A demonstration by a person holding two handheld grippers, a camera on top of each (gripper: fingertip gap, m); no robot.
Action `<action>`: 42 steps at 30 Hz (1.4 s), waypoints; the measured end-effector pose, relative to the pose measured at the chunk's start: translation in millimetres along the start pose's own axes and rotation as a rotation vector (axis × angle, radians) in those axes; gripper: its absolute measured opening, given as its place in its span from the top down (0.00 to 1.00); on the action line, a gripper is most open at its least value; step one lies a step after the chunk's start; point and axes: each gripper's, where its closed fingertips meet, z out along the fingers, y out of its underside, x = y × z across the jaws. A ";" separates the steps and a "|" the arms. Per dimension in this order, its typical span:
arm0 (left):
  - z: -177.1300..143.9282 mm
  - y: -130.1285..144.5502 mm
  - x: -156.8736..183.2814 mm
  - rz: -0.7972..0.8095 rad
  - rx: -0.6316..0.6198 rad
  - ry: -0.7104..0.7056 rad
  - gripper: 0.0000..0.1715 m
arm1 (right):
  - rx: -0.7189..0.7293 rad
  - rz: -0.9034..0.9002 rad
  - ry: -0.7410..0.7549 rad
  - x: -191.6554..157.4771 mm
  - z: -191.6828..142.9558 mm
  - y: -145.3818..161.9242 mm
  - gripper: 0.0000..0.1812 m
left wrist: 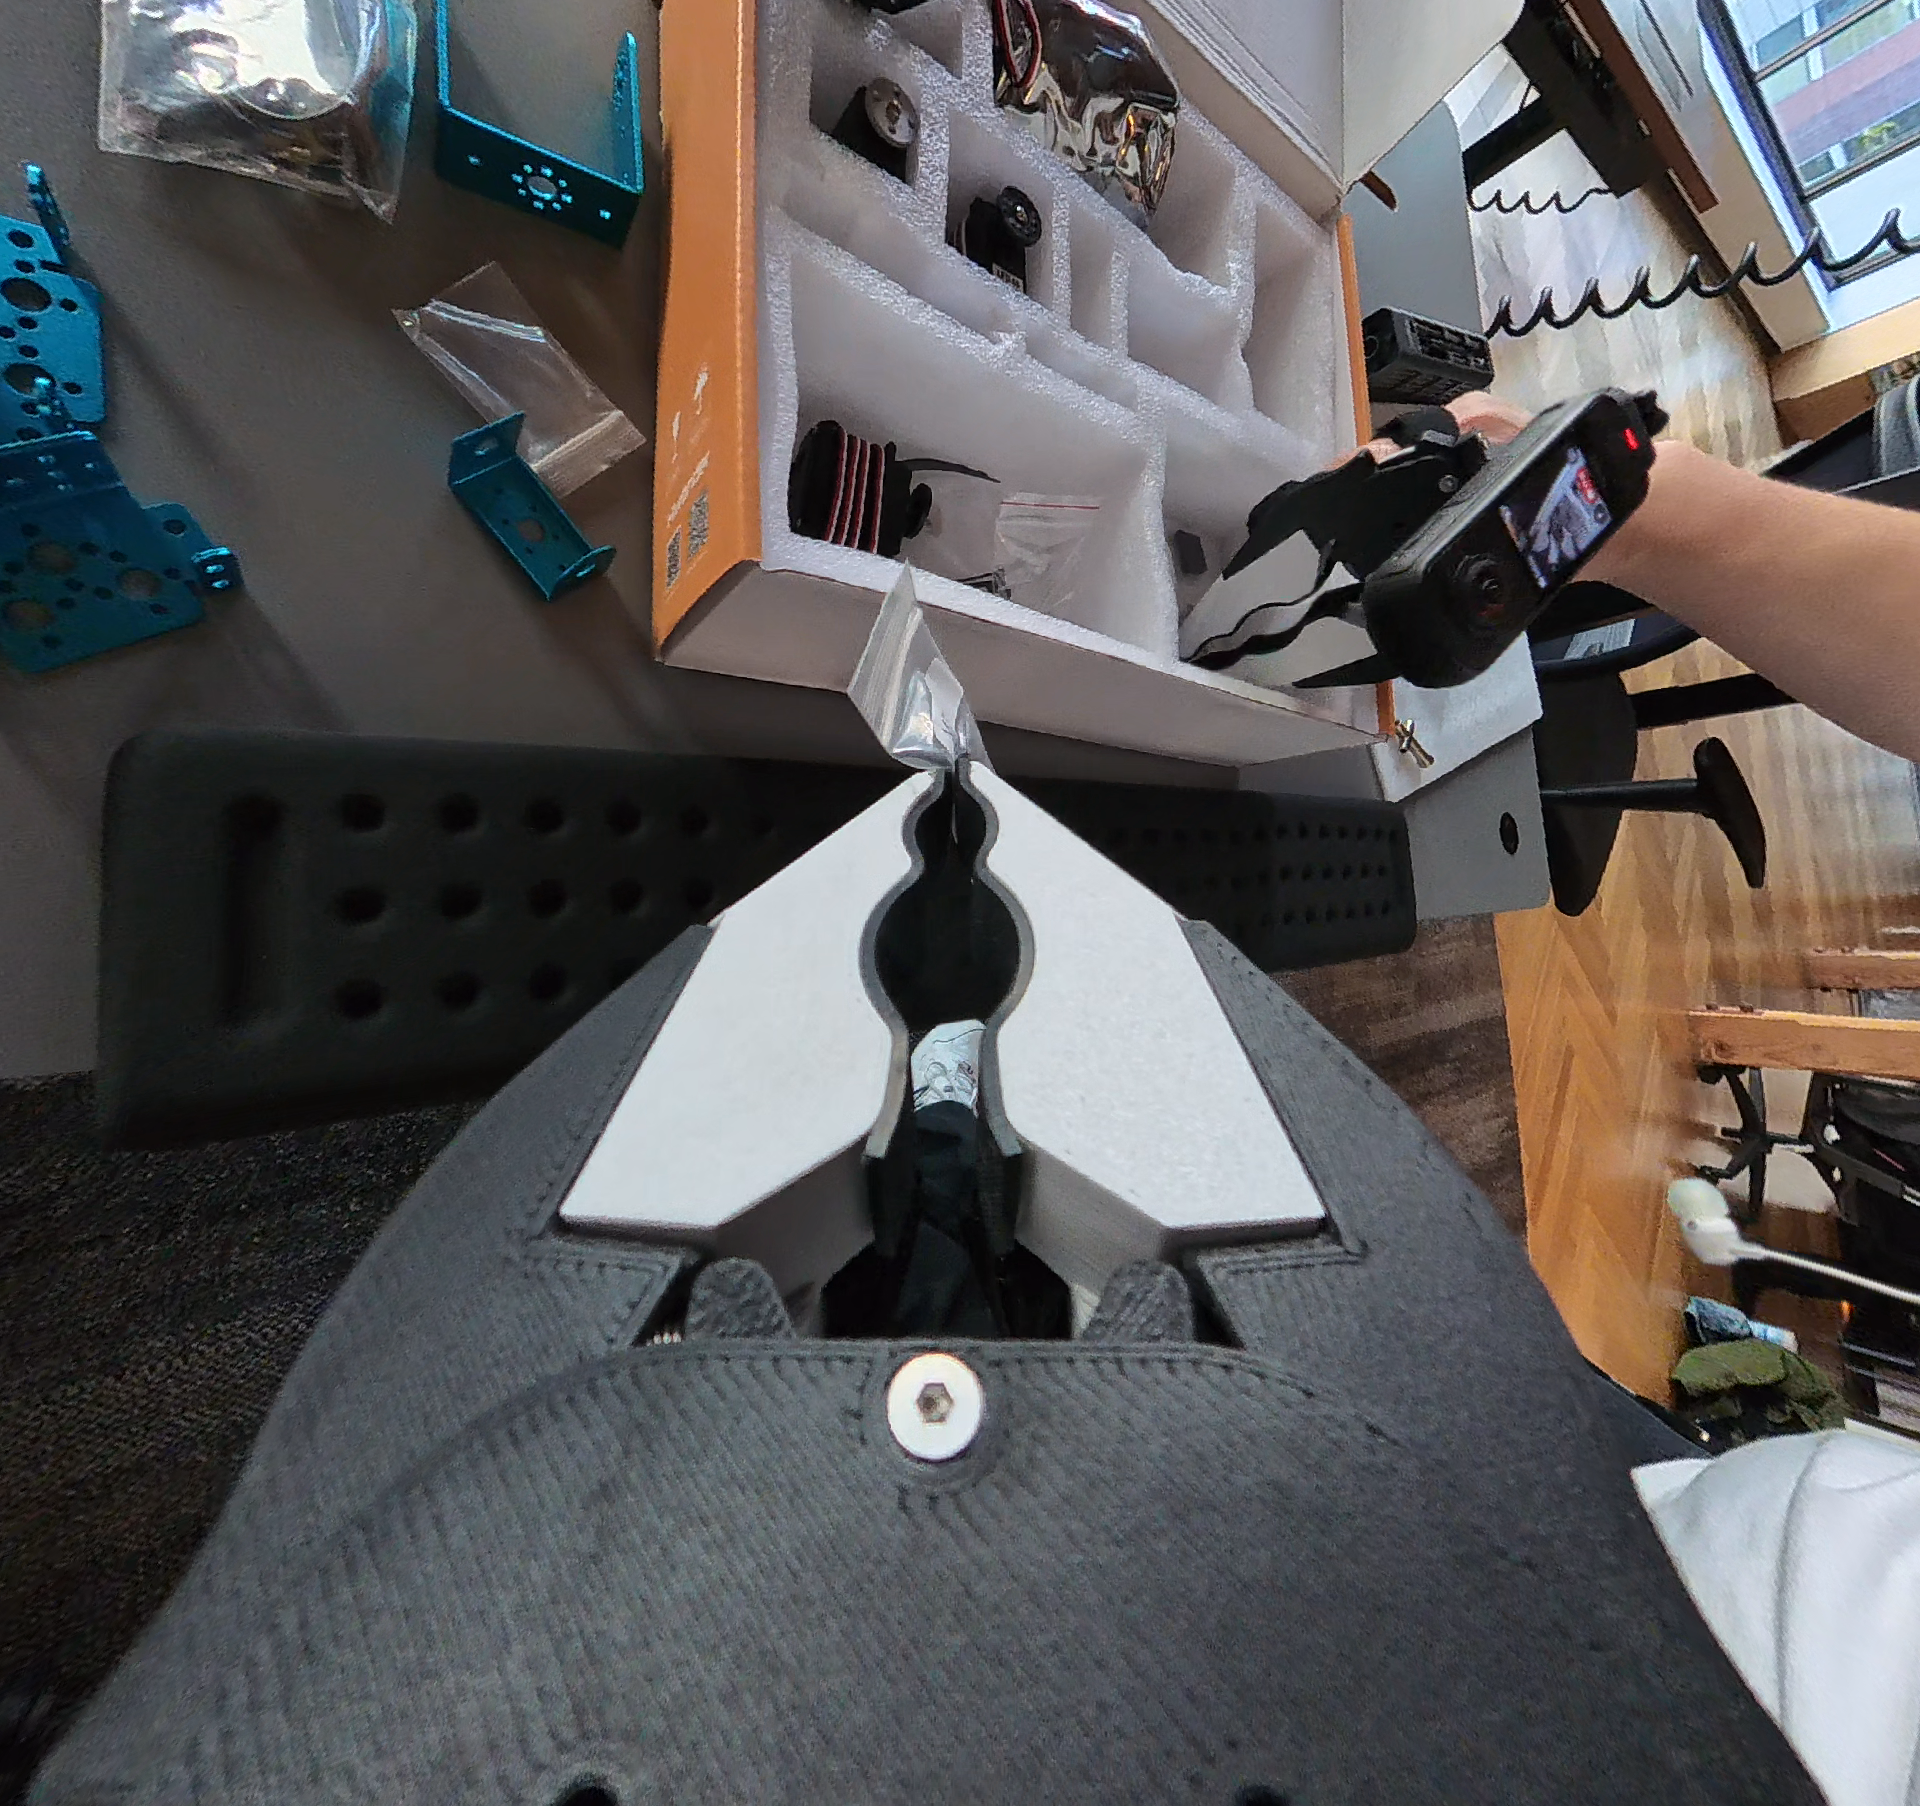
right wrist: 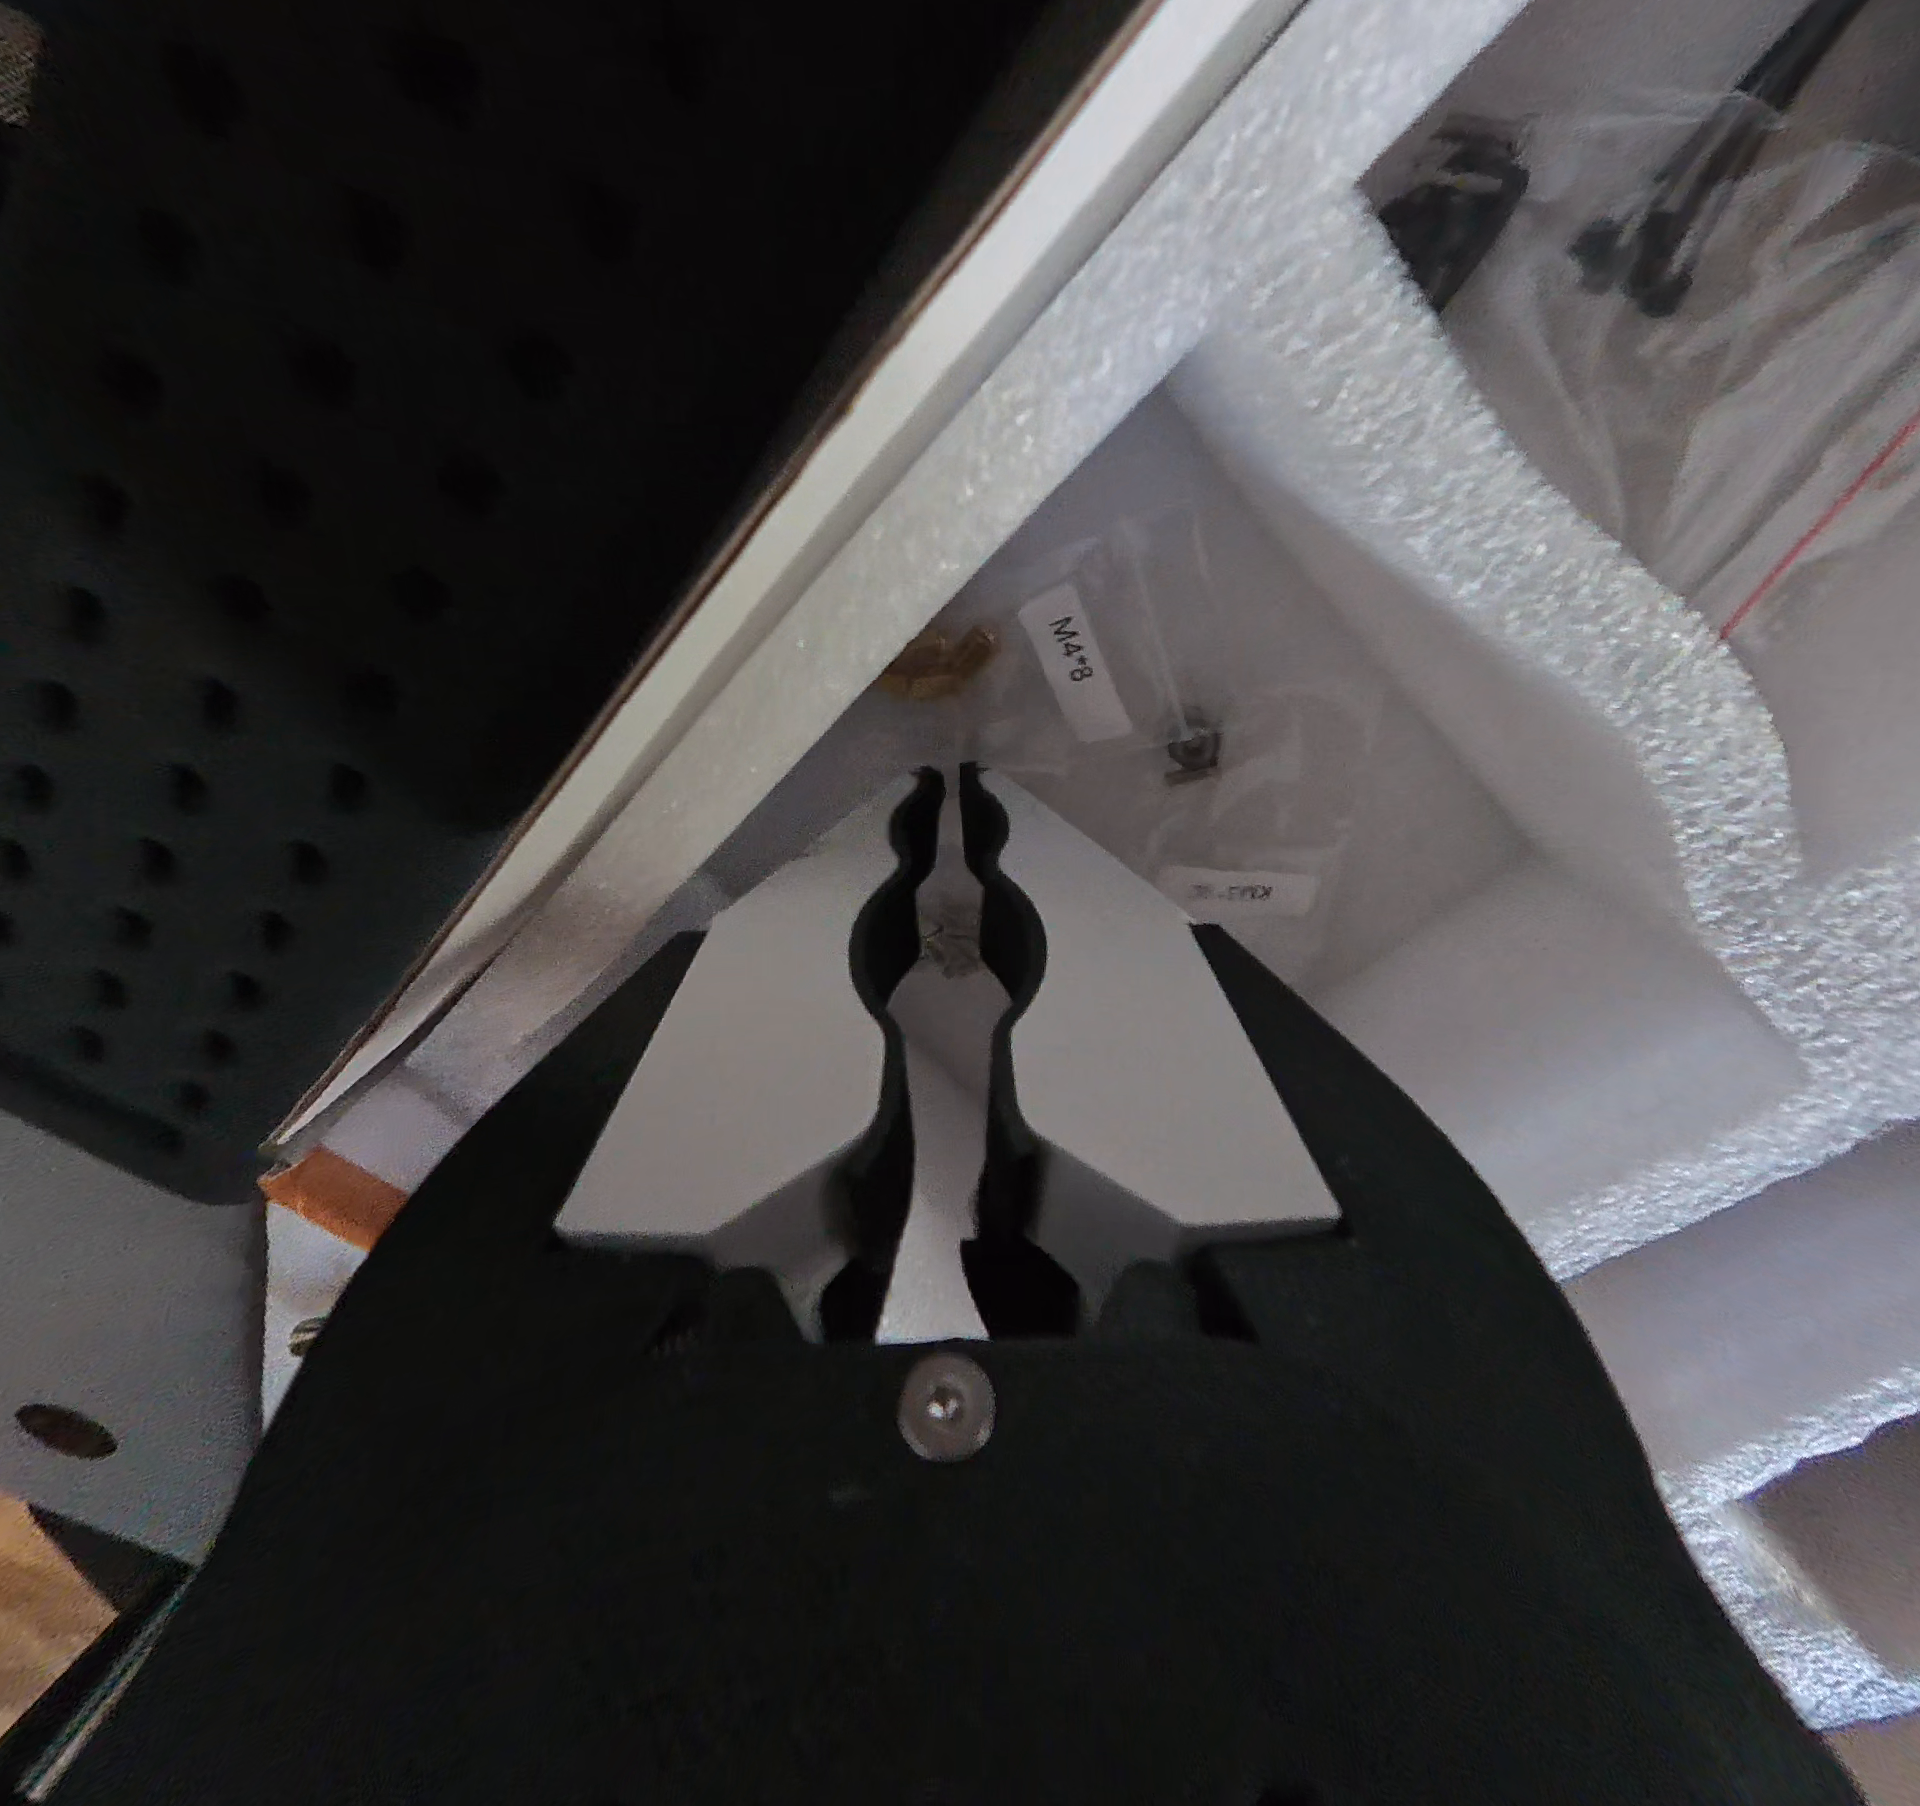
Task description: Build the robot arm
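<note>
My left gripper (left wrist: 951,782) is shut on the corner of a small clear plastic bag (left wrist: 914,681) and holds it just in front of the near wall of an open orange box (left wrist: 707,322) with a white foam insert (left wrist: 935,333). My right gripper (right wrist: 948,777) reaches into the box's near corner compartment. Its jaws are almost together, with a narrow gap between the tips. The tips are at clear bags of small hardware (right wrist: 1143,717), one bearing a white label (right wrist: 1075,676). A brass part (right wrist: 935,665) lies just beyond the tips. The right gripper also shows in the left wrist view (left wrist: 1278,603), held by a person's hand.
Teal metal brackets (left wrist: 540,135) (left wrist: 525,520) (left wrist: 62,468) and plastic bags (left wrist: 249,42) (left wrist: 520,374) lie on the grey table left of the box. A black perforated foam block (left wrist: 416,904) lies along the table's near edge. Black motors (left wrist: 862,499) sit in the foam compartments. The box lid (left wrist: 1351,21) stands open. My left tips are roughly 15 centimetres from the black perforated foam block (left wrist: 416,904).
</note>
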 end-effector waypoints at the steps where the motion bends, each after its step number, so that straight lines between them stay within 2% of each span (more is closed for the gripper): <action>1: -0.7 0.3 -0.6 0.000 0.000 -0.002 1.00 | -0.003 0.005 -0.004 -1.7 -0.3 1.1 1.00; 4: -0.3 1.0 0.8 0.003 -0.003 0.000 1.00 | 0.029 0.076 -0.007 -3.7 -3.5 2.4 1.00; 7: 4.7 1.4 6.2 0.013 -0.016 0.010 1.00 | 0.132 0.176 -0.029 -3.8 -13.2 -1.7 1.00; 8: 7.0 1.2 9.1 0.017 -0.020 0.017 1.00 | 0.164 0.173 -0.029 -3.7 -15.8 -3.3 0.98; 9: 9.5 1.0 12.1 0.023 -0.024 0.023 1.00 | 0.179 0.158 -0.016 -2.2 -16.4 -3.5 0.91; 11: 14.7 0.8 17.5 0.032 -0.034 0.033 1.00 | 0.159 0.117 -0.043 -4.7 -15.0 -3.5 0.87; 16: 21.8 -2.4 28.1 0.056 -0.042 0.050 1.00 | -0.010 -0.021 -0.111 -11.5 -3.6 3.5 0.79; 19: 21.1 -4.9 29.0 0.061 -0.035 0.052 1.00 | -0.039 -0.071 -0.121 -10.9 -0.9 3.0 0.75; 23: 18.6 -6.2 26.1 0.056 -0.025 0.047 1.00 | -0.037 -0.104 -0.033 -4.3 3.1 3.0 0.81; 28: 17.6 -6.1 21.5 0.036 -0.022 0.048 1.00 | 0.034 -0.093 0.054 -4.0 2.0 2.3 0.85; 30: 17.9 -6.0 20.8 0.037 -0.025 0.045 1.00 | 0.054 -0.081 0.050 -6.4 0.3 2.3 0.98; 37: 23.6 -5.5 23.5 0.055 -0.049 0.044 1.00 | 0.146 -0.002 0.154 1.1 -14.2 -1.8 1.00; 42: 33.4 -7.3 31.7 0.072 -0.065 0.068 1.00 | 0.232 0.115 0.247 8.1 -41.4 -0.9 1.00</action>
